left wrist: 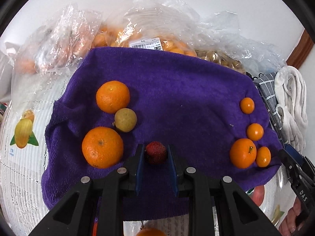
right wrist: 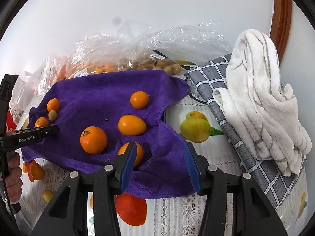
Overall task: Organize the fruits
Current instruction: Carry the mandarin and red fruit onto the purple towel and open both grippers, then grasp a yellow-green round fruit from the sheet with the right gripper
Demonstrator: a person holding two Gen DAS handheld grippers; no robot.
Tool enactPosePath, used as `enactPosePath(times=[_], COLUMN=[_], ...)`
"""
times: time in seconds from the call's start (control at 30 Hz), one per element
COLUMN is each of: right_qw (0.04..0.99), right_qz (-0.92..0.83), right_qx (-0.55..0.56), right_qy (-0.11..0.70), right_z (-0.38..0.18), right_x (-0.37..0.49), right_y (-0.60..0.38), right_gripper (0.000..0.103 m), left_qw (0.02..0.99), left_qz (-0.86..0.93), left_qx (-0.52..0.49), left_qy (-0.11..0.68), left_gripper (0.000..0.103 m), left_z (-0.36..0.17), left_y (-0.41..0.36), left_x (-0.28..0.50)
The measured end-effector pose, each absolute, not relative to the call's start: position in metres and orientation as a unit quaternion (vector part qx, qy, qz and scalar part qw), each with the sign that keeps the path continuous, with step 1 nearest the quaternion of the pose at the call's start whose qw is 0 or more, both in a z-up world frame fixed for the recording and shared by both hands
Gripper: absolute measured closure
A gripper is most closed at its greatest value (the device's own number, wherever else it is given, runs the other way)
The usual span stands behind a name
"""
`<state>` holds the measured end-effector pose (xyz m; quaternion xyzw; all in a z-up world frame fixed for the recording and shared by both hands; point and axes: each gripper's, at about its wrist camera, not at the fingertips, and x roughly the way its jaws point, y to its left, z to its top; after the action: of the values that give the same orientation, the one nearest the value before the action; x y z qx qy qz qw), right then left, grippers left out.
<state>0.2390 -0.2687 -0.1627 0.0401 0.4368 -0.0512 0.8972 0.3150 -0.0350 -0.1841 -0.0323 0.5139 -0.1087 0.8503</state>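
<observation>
Left wrist alone shows jaws clamping a red berry [left wrist: 156,153] — right doesn't.

The right gripper's finger [right wrist: 128,157] covers half a kumquat [right wrist: 138,153]; bagged fruit [left wrist: 65,45] blurs behind crinkled plastic; bottom edge crops an orange [left wrist: 150,232].

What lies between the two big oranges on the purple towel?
A small yellow-brown fruit sits between the two big oranges, seemingly touching both, in the left wrist view.

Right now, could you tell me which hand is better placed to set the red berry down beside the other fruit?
Left. The left gripper is shut on the red berry, above the purple towel. The right gripper is open and holds nothing.
</observation>
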Motion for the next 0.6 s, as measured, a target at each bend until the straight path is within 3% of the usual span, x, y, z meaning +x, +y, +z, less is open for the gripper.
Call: enactPosePath(times=[0.17,0.3,0.5,0.6], right_qw=[0.901,0.905,0.907,0.905], right_qz=[-0.061,-0.075,-0.067,-0.035], right_qx=[0.026,0.011,0.003,0.017], right_qy=[0.428,0.418,0.415,0.424], right_z=[-0.160,-0.151,-0.132,-0.131], right_x=[0.233,0.225,0.210,0.204], right_y=[-0.259,-0.251,-0.233,-0.219], right_gripper=[0.053,0.053,0.053,0.042], left_qw=[0.846,0.860,0.878,0.885], left_qz=[-0.102,-0.109,-0.105,-0.091], left_qx=[-0.036,-0.039,-0.037,-0.036], left_qy=[0.522,0.496,0.466,0.456], left_gripper=[0.068,0.050,0.044,0.040], left_z=[-0.180,-0.158,-0.121,-0.112], left_y=[-0.036,-0.031,-0.009,0.007], left_x=[0.313,0.298,0.262,0.243])
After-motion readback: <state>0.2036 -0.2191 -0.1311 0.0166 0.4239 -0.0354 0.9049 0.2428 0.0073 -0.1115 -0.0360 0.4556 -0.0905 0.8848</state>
